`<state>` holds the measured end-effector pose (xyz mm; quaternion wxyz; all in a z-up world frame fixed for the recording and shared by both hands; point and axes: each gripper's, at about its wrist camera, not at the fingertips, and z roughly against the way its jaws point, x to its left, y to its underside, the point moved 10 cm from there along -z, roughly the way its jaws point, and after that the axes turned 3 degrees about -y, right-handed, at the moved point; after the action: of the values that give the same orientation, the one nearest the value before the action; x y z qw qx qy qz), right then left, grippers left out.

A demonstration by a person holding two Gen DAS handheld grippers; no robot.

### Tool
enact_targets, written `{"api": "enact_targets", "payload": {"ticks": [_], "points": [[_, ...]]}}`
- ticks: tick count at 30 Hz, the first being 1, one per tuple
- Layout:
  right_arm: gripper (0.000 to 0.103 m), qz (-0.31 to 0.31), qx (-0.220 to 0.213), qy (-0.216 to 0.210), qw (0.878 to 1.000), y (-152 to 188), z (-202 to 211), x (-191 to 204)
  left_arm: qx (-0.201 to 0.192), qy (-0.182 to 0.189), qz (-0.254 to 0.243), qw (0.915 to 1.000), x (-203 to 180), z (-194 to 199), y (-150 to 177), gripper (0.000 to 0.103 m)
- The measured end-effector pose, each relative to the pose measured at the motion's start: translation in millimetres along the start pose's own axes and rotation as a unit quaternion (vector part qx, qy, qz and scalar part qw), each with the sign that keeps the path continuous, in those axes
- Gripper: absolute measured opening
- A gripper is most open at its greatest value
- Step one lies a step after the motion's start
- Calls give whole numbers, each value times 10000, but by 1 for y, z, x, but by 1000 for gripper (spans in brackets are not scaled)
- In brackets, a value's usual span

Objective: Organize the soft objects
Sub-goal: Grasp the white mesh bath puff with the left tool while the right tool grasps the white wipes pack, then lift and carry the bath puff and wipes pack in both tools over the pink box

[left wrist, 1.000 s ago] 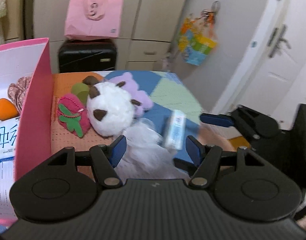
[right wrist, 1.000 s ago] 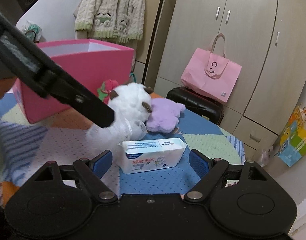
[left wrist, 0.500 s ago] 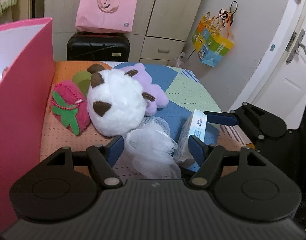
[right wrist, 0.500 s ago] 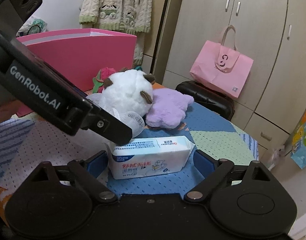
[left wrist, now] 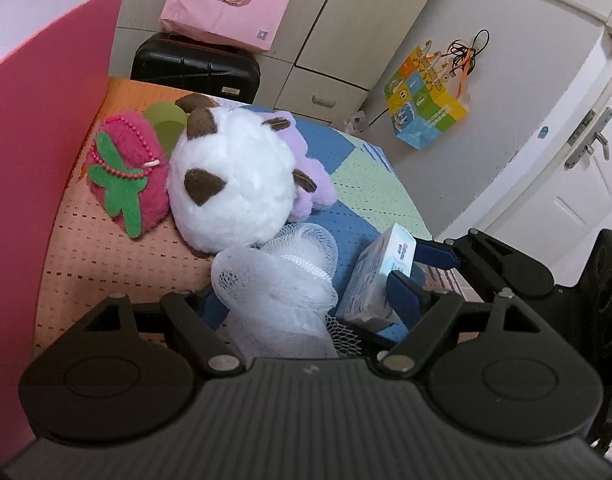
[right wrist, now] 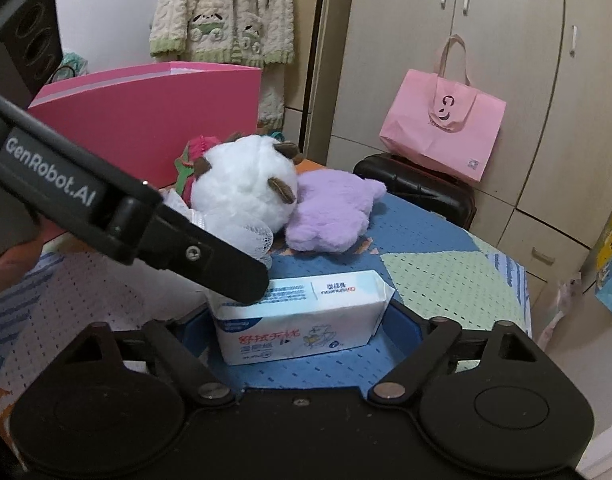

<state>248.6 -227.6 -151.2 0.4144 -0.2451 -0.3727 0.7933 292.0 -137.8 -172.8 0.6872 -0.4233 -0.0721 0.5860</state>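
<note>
Left wrist view: our left gripper (left wrist: 306, 300) brackets the mesh puff (left wrist: 278, 280), jaws wide; our right gripper (right wrist: 302, 320) spreads around the tissue pack (right wrist: 302, 316); plush toys (left wrist: 234, 184) sit outside the pink box (left wrist: 46, 140).

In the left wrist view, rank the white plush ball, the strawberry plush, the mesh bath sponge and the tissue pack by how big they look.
1. white plush ball
2. mesh bath sponge, though it sits nearest the camera, so unsure
3. strawberry plush
4. tissue pack, partly hidden

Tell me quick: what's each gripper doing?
Left gripper: open around the mesh sponge, not clamped.
Right gripper: open around the wipes pack.
</note>
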Motion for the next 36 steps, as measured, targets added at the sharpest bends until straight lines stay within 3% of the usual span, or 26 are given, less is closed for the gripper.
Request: {"api": "enact_targets", "payload": {"ticks": [12, 16, 22, 26, 36], "points": [[85, -345, 90, 525, 9980, 13, 18, -9, 3, 156, -85, 9998, 0, 4, 4, 76], [85, -568, 72, 598, 9966, 18, 25, -16, -135, -203, -377, 9990, 3, 5, 3, 51], [85, -737, 54, 702, 9948, 21, 27, -13, -396, -617, -799, 9941, 0, 5, 3, 39], [85, -785, 13, 739, 9942, 20, 28, -4, -414, -842, -1284, 9873, -9, 8, 8, 36], [84, -871, -107, 616, 9942, 21, 37, 20, -428, -753, -1181, 9892, -8, 32, 19, 36]]}}
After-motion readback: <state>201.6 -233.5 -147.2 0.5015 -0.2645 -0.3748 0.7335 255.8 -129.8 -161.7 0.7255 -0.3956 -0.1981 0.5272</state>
